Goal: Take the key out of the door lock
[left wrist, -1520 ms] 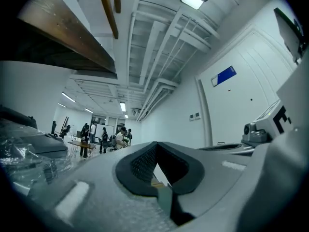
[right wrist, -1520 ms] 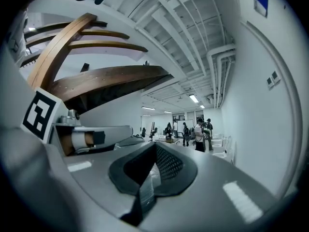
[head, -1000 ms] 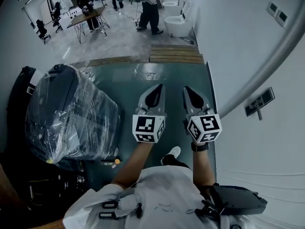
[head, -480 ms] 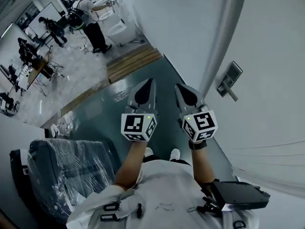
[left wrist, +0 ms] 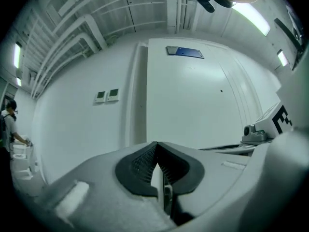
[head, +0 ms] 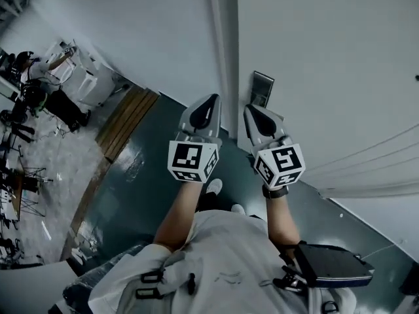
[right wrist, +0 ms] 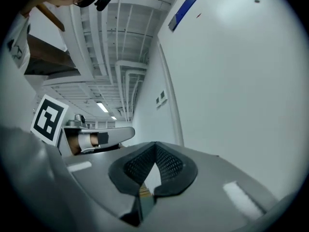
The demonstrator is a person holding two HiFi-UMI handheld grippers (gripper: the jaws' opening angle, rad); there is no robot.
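Though the key is unseen, the lock plate [head: 262, 87] stands upright.

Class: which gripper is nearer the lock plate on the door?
Right. The right gripper sits just below the lock plate in the head view; the left gripper is further off, to its lower left.

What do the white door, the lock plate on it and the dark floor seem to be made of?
Door: smooth white panel, matt, probably painted or laminated; the core cannot be told.
Lock plate: likely metal, grey with a dull sheen.
Floor: dark green glossy coating, perhaps epoxy, since it mirrors light.
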